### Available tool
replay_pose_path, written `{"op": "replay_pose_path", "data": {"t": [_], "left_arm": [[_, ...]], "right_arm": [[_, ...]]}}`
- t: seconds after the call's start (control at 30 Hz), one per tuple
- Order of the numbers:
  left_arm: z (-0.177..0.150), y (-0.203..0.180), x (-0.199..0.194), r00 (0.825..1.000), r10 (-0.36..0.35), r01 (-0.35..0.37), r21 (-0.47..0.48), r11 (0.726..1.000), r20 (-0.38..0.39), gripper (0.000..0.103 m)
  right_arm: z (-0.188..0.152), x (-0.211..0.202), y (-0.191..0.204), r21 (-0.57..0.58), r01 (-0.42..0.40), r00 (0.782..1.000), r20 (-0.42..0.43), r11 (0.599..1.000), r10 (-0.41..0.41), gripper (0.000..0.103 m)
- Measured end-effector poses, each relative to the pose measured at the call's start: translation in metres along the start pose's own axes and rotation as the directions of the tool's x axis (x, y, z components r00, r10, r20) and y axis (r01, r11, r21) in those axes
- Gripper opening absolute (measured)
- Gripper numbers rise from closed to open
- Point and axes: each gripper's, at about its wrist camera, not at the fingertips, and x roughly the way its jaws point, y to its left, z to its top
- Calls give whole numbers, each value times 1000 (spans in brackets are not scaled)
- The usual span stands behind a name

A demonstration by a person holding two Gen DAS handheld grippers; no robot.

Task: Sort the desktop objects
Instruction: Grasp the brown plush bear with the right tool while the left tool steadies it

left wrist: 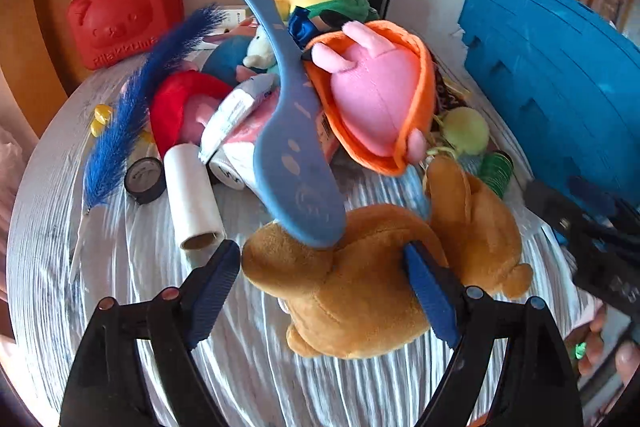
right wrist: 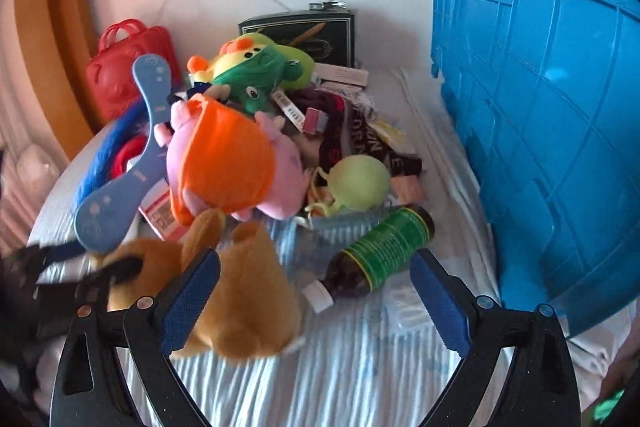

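My left tool (left wrist: pixel 322 291) straddles the brown plush toy (left wrist: pixel 360 287) — wide, not yet gripping.

The toy lies nearest me on the striped worktop (left wrist: pixel 120 287), under the blue paddle (left wrist: pixel 288 131). I'd pinch its body squarely, then lift clear of the paddle. My right tool (right wrist: pixel 316 303) hangs wide and empty, near the bottle (right wrist: pixel 380 251).

Bare striped white tablecloth (right wrist: pixel 340 367) lies open along the table's near edge; a heaped toy pile (left wrist: pixel 360 95) fills the middle, and a tall blue plastic crate (right wrist: pixel 552 131) walls the right edge.
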Motion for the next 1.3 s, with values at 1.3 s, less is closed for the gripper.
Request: {"op": "replay_pose_path", "data": {"t": [1.3], "left_arm": [[-98,-57,4,973,-27,24,-18,1000,-230,99]], "right_arm": [[-92,-1,-7,-37,-234,923,-324,971,210,96]]}}
